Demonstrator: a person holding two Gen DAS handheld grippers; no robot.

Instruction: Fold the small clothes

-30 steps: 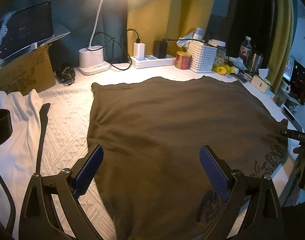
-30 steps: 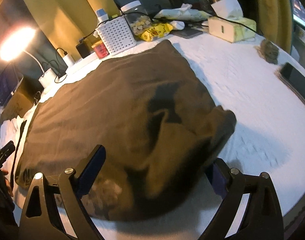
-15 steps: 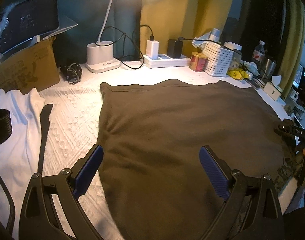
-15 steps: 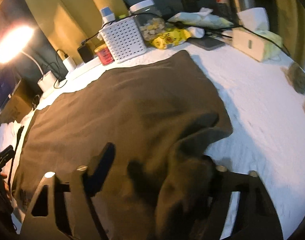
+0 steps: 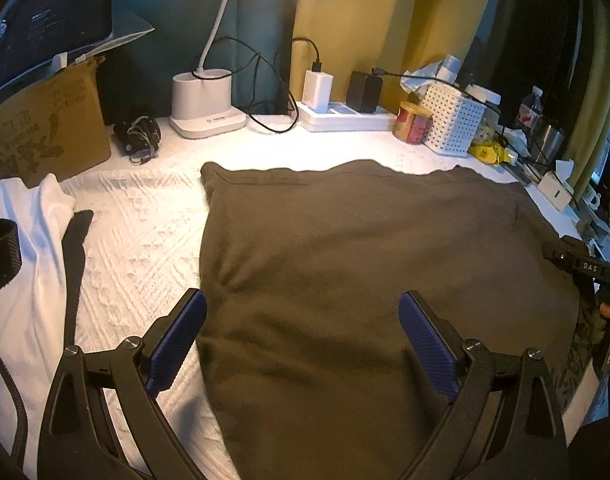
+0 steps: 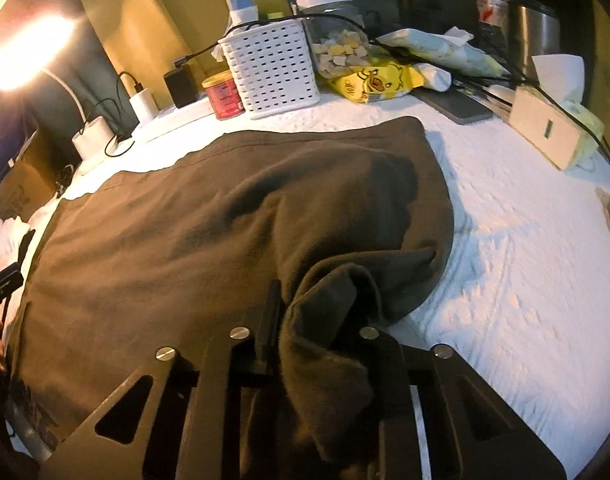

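A dark brown garment [image 5: 365,272] lies spread flat on the white textured cloth [image 5: 145,232]. My left gripper [image 5: 303,332] is open and empty, hovering over the garment's near left part, its blue pads [image 5: 177,336] wide apart. In the right wrist view the same garment [image 6: 185,232] covers the left and middle. My right gripper [image 6: 317,316] is shut on a bunched corner of the brown garment, and the fabric rises into a fold between the jaws. The right gripper also shows at the right edge of the left wrist view [image 5: 585,268].
White clothes [image 5: 21,280] and a black strap [image 5: 75,256] lie at the left. Along the back stand a cardboard box [image 5: 45,128], lamp base [image 5: 205,104], power strip [image 5: 345,116], red can [image 5: 411,122] and white basket [image 6: 273,68]. A tissue box [image 6: 553,132] sits at the right.
My right gripper closed on the garment's near right corner and bunched it up. My left gripper moved forward over the garment and stayed open.
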